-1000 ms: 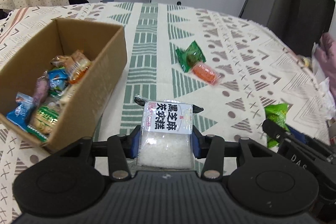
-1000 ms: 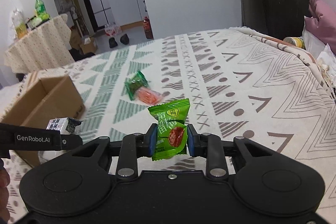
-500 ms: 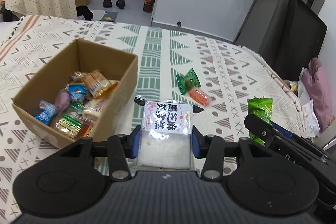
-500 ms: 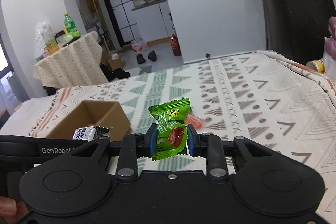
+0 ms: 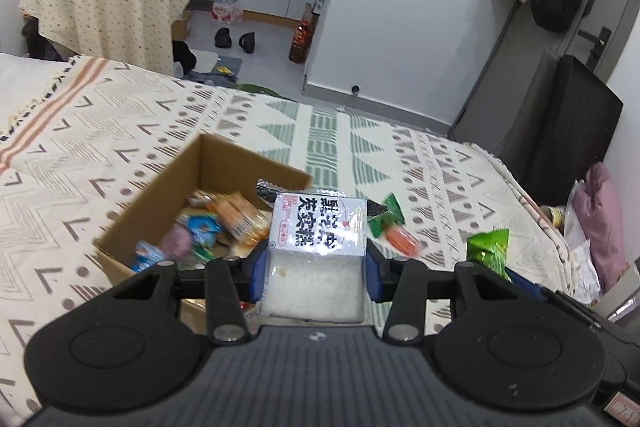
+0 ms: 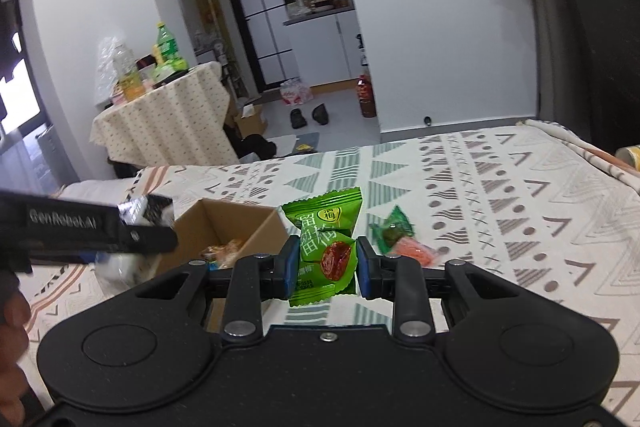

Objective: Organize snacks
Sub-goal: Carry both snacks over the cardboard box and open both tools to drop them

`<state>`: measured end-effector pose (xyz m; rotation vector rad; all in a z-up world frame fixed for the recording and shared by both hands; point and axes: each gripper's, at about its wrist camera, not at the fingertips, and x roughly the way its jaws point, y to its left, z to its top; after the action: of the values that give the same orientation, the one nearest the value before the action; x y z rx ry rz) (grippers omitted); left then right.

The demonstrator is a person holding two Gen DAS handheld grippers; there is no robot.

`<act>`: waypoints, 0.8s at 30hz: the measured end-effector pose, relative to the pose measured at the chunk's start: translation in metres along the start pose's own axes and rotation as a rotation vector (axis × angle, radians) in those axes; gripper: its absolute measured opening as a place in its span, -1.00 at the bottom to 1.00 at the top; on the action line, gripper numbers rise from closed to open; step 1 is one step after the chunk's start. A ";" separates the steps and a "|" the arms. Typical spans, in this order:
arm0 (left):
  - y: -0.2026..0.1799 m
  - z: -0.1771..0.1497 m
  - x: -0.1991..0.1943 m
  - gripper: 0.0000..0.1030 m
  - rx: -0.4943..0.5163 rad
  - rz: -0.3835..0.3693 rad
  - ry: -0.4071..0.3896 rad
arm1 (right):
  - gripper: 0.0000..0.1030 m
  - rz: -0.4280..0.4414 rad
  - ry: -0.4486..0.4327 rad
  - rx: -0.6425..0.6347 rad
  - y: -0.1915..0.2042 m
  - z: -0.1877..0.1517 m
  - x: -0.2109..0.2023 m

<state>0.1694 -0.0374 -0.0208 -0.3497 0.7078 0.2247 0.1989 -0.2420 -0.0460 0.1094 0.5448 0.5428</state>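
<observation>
Your left tool is clamped on a white rice-cake packet with black lettering; its blue pads press the packet's two sides, and the clear lower half shows white grains. The packet hangs above the near right corner of the cardboard box, which stands on the patterned bedspread toward the bed's left side. Inside the box lie several wrapped snacks, orange, blue and purple ones among them, blurred in this view.

Your right tool is clamped on a green plum candy packet, held upright between the blue pads, with a red fruit printed on its front. In the left wrist view that same green packet shows at the right, with the right tool's dark body below it.

Two snacks lie on the bedspread to the right of the box, touching each other: a dark green wrapped candy and an orange-red wrapped piece just in front of it. They sit near the middle of the bed, well away from its far edge.

In the right wrist view your left tool crosses the frame at the left, its packet over the box's near side. A hand shows at the lower left edge.
</observation>
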 end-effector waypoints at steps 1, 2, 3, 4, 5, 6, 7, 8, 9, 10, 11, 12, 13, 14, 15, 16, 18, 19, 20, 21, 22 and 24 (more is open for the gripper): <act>0.005 0.003 -0.001 -0.12 -0.001 0.006 -0.006 | -0.45 0.006 0.002 -0.007 0.003 0.000 0.002; 0.010 0.005 -0.002 -0.12 -0.001 0.012 -0.010 | -0.45 0.013 0.005 -0.010 0.006 0.001 0.004; 0.014 0.007 -0.003 -0.12 -0.002 0.018 -0.013 | -0.45 0.023 0.011 -0.013 0.010 0.001 0.006; 0.020 0.010 -0.004 -0.12 -0.005 0.025 -0.018 | -0.45 0.030 0.015 -0.019 0.013 0.002 0.008; 0.024 0.012 -0.004 -0.11 -0.008 0.032 -0.021 | -0.45 0.033 0.018 -0.027 0.016 0.002 0.009; 0.030 0.014 -0.005 -0.11 -0.012 0.038 -0.022 | -0.45 0.036 0.021 -0.034 0.019 0.003 0.011; 0.034 0.015 -0.005 -0.12 -0.018 0.042 -0.020 | -0.45 0.041 0.023 -0.037 0.022 0.004 0.013; 0.039 0.017 -0.004 -0.12 -0.026 0.044 -0.019 | -0.45 0.046 0.027 -0.037 0.024 0.006 0.016; 0.043 0.018 -0.004 -0.12 -0.033 0.046 -0.019 | -0.45 0.050 0.032 -0.034 0.025 0.006 0.018; 0.047 0.020 -0.004 -0.11 -0.039 0.047 -0.020 | -0.45 0.052 0.037 -0.034 0.027 0.007 0.020; 0.051 0.021 -0.004 -0.12 -0.040 0.048 -0.021 | -0.45 0.052 0.041 -0.039 0.030 0.008 0.023; 0.054 0.021 -0.003 -0.12 -0.038 0.050 -0.021 | -0.45 0.056 0.044 -0.040 0.032 0.009 0.027; 0.058 0.022 -0.003 -0.11 -0.034 0.053 -0.021 | -0.45 0.060 0.048 -0.039 0.033 0.009 0.030; 0.061 0.023 -0.001 -0.11 -0.028 0.056 -0.018 | -0.45 0.064 0.052 -0.035 0.034 0.009 0.034; 0.064 0.023 0.002 -0.11 -0.024 0.059 -0.014 | -0.45 0.067 0.056 -0.030 0.036 0.008 0.038; 0.067 0.024 0.005 -0.11 -0.023 0.065 -0.007 | -0.45 0.069 0.059 -0.026 0.037 0.008 0.041; 0.073 0.027 0.012 -0.11 -0.031 0.072 0.005 | -0.45 0.084 0.067 -0.013 0.039 0.007 0.047; 0.076 0.028 0.015 -0.11 -0.036 0.073 0.008 | -0.44 0.094 0.069 -0.012 0.040 0.007 0.048; 0.079 0.029 0.018 -0.11 -0.036 0.074 0.011 | -0.45 0.101 0.071 -0.017 0.042 0.007 0.050; 0.081 0.030 0.021 -0.11 -0.038 0.074 0.013 | -0.45 0.102 0.072 -0.026 0.044 0.008 0.051; 0.084 0.030 0.024 -0.11 -0.045 0.072 0.017 | -0.45 0.105 0.075 -0.032 0.046 0.008 0.053; 0.090 0.032 0.031 -0.11 -0.058 0.072 0.023 | -0.45 0.115 0.082 -0.041 0.050 0.009 0.059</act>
<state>0.1826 0.0596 -0.0403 -0.3832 0.7379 0.3104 0.2227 -0.1684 -0.0532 0.0804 0.6100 0.6727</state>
